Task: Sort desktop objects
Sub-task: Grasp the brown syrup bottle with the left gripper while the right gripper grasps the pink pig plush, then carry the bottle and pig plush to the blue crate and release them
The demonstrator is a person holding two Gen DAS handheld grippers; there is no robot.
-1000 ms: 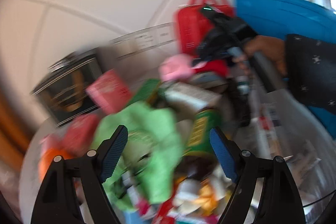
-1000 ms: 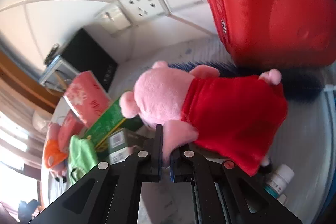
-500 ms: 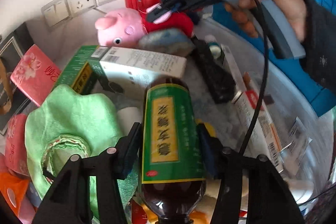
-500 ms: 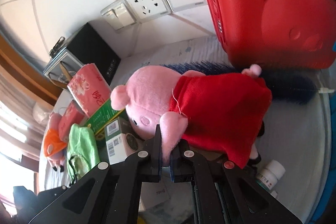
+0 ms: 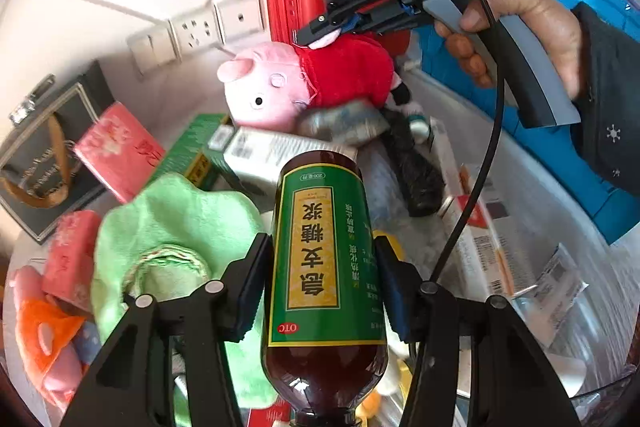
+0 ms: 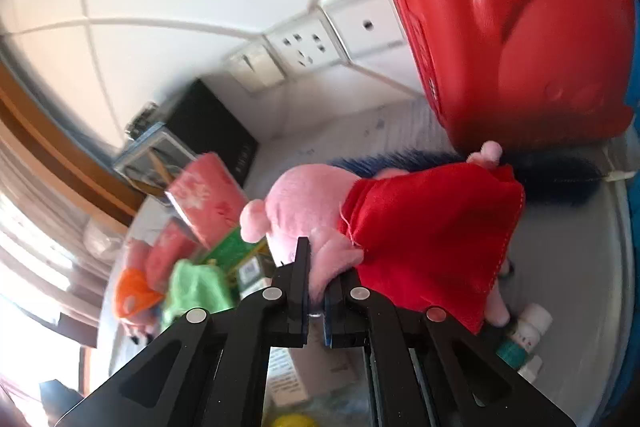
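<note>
Clutter crowds the desk's left side: a black gift box with a gold ribbon (image 5: 44,163) stands by the wall, a pink tissue pack (image 5: 118,151) leans against it, and a crumpled light-green cloth (image 5: 172,227) sprawls in front, all seemingly still waiting to be sorted. At centre, the left gripper (image 5: 324,285) has just been closing and now clamps the brown syrup bottle with a green and gold label (image 5: 326,255), pads pressed on the label at mid-body with the neck toward the camera, probably because a mid-body hold keeps a round bottle from swinging. Behind it a white and green carton (image 5: 276,151) lies flat. Further right, the right gripper (image 6: 316,283) is clenched on one pink limb of the plush pig in a red dress (image 6: 400,223), a thin fold being the easiest part of a soft toy to pinch. The pig hangs just in front of the red plastic case (image 6: 516,39), apparently being carried away from the pile
</note>
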